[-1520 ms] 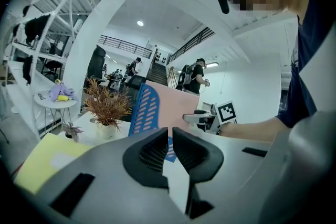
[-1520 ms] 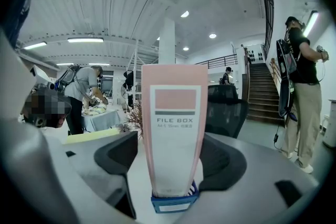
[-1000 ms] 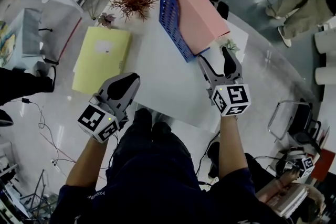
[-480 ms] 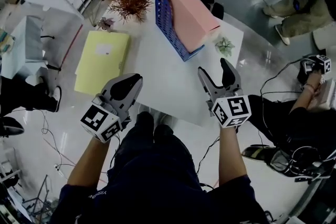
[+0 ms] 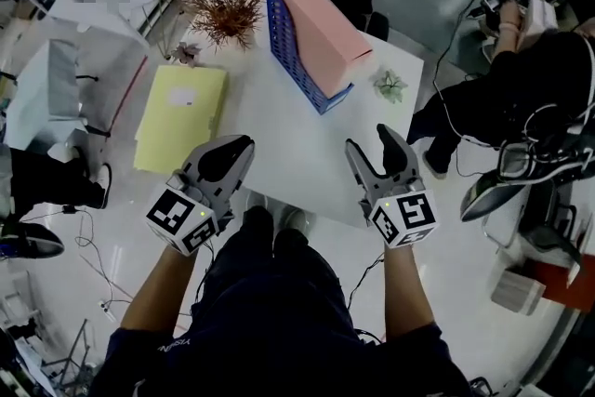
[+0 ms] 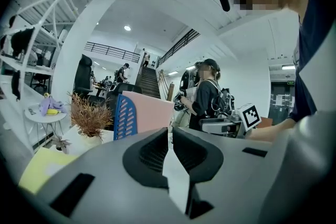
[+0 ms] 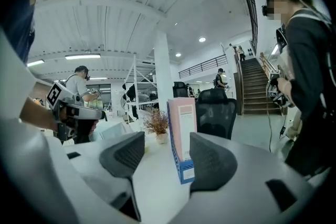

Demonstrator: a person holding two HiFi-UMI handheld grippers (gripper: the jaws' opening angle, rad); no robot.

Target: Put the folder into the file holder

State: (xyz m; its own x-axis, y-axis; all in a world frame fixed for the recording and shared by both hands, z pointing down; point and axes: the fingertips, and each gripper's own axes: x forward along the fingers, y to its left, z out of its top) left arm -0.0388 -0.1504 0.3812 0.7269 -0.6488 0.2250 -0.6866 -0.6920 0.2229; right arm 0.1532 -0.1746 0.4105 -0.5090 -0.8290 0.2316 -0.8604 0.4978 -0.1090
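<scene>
At the upper middle of the head view, the blue file holder (image 5: 292,49) stands on the white table (image 5: 288,139) with the pink folder (image 5: 321,21) upright inside it, its top edge well above the mesh wall. Left of the holder, a yellow folder (image 5: 181,116) lies flat near the table's left edge, apart from everything else. A dried, rust-coloured plant (image 5: 223,6) sits beyond it at the upper left, and a small green plant (image 5: 390,86) rests just right of the holder.

Both grippers hover over the near edge of the table, in the lower half of the frame, well apart from the holder. The left gripper (image 5: 231,155) has its jaws drawn together with only a sliver between the pads and nothing in them. The right gripper (image 5: 374,149) has its jaws apart; they have just been closing, yet no object sits between them, and its own view shows the holder and pink folder standing farther off on the table, seen through the gap.

Other people stand or sit around the room, one at the right edge of the head view.
</scene>
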